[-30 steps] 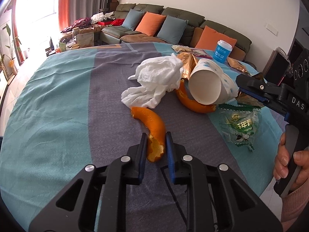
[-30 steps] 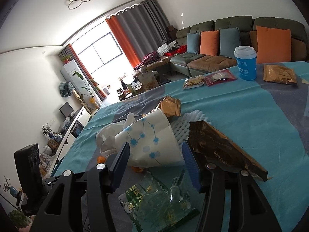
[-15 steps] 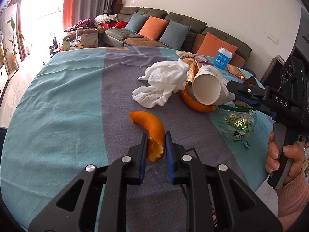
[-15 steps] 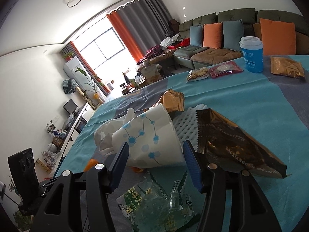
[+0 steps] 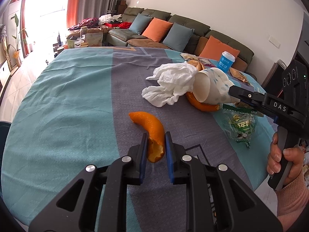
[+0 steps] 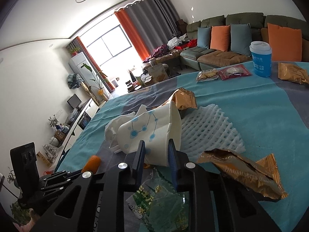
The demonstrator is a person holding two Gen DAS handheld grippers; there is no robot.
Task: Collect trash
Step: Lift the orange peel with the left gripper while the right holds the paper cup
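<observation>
Now | left claw [image 5: 155,145] pinches orange peel [image 5: 152,133] | right claw [image 6: 156,151] closing, squeezing paper cup [image 6: 152,131]

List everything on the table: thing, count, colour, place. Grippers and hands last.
orange peel: two, orange; one between the left fingers, one under the cup.
paper cup: one, white with blue dots; on its side, squashed.
tissue: one, white; beside the cup's mouth.
foam net: one, white; behind the cup.
gold wrappers: three; near right, mid-table, far right.
green wrapper: one; nearest edge.
blue cup: one, lidded; far edge.
snack packets: two; far edge.
left gripper: shut on the peel.
right gripper: closing on the paper cup.
hand: one; holds the right gripper's handle.
</observation>
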